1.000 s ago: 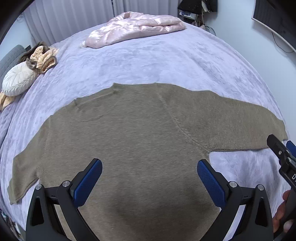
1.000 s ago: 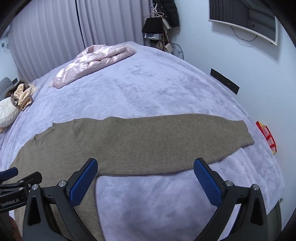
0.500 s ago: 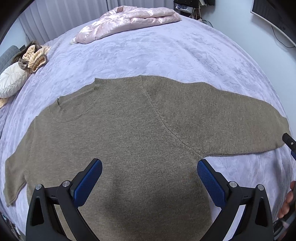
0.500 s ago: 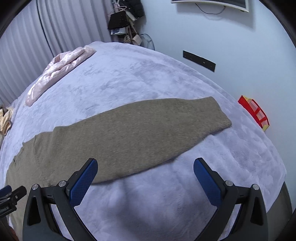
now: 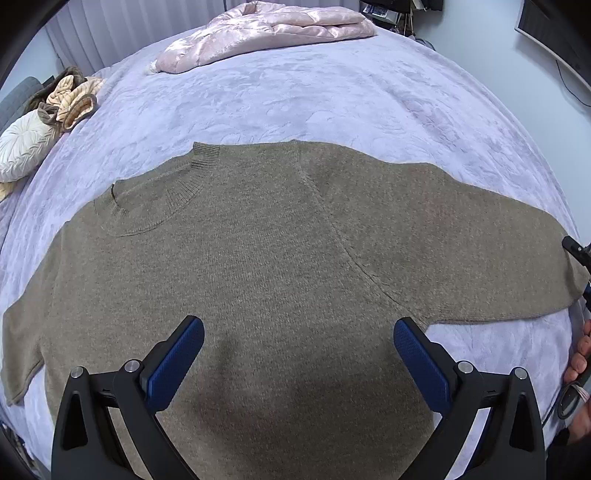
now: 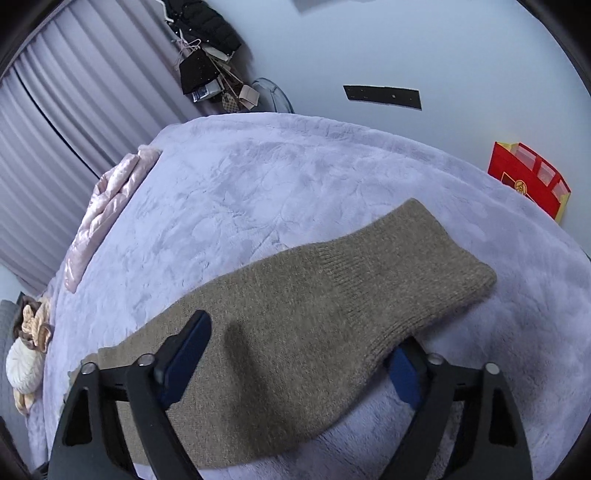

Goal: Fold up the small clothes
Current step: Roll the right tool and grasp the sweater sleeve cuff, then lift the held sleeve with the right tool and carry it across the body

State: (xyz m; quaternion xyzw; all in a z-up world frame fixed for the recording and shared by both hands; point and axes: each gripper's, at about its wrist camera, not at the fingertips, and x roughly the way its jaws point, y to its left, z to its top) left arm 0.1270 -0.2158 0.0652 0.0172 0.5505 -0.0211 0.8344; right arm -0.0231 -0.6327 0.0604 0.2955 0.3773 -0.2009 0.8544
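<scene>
Olive-brown knit, our sweater (image 5: pixel 266 266) lies flat on the lilac bedspread (image 5: pixel 332 96), its right sleeve (image 6: pixel 332 295) running outward to the cuff beyond our right gripper (image 6: pixel 295 365). That gripper straddles the sleeve across its long axis, jaws closing, not yet pinching. Our left gripper (image 5: pixel 299 354) hovers spread over the body.

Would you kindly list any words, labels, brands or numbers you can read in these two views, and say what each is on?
No text reads clearly in either view.
Red gift bag by the wall: a round gold emblem, too small to read.
Patterned bags hanging in the corner: a print, no legible letters.
Brown sweater, pink jacket and both grippers: no visible label or marking.
</scene>
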